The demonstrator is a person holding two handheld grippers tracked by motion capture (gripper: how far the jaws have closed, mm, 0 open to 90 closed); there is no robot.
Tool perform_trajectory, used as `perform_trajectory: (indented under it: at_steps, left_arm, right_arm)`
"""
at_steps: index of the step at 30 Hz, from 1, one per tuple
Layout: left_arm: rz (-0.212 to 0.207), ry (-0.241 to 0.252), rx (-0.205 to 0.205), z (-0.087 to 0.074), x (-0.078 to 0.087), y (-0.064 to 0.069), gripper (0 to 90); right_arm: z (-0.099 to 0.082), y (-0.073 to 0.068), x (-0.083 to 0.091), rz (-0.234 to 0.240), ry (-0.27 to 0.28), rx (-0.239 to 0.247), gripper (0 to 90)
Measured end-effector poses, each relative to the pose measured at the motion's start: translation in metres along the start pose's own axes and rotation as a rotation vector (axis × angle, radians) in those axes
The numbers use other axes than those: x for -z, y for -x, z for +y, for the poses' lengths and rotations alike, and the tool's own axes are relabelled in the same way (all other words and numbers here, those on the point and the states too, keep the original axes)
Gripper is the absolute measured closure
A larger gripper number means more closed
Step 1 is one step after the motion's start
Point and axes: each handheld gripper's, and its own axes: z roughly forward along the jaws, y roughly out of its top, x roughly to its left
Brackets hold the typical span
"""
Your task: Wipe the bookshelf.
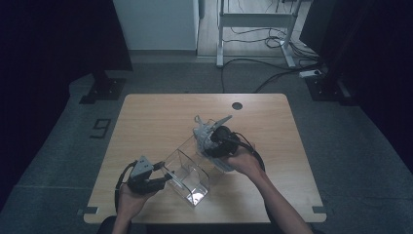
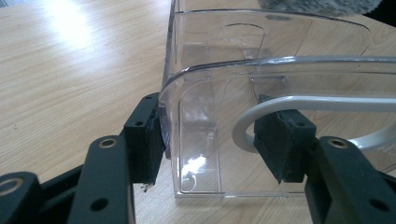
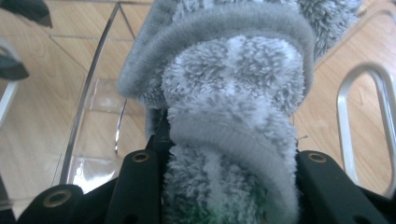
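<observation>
On the wooden surface (image 1: pixel 146 122), low in the middle of the high view, sits a clear box (image 1: pixel 187 176), its wall pinched by the left hand-held gripper (image 2: pixel 212 144), while the right hand-held gripper (image 3: pixel 224 186) squeezes a fluffy grey cloth (image 3: pixel 233 93).

A light wooden table (image 1: pixel 146 122) carries a clear plastic bin (image 1: pixel 187 178) standing directly on it.

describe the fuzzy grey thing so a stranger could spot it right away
On the wooden table, look just right of the clear bin, where the right gripper points. The fuzzy grey cloth is bunched between its black jaws, the one soft, shaggy thing among clear plastic and metal.
</observation>
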Motion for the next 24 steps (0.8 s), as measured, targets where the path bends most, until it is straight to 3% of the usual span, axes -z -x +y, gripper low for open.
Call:
perform_trajectory:
  at_steps: [14,24]
  left_arm:
    - [-0.001,0.0,0.0,0.0,0.0,0.0,44.5]
    - [0.0,-0.002,-0.002,0.001,-0.002,0.0,44.5]
  right_arm:
    - [-0.042,0.001,0.017,0.005,0.025,-0.019,57.8]
    - [-0.067,0.005,0.008,-0.013,-0.001,-0.041,58.1]
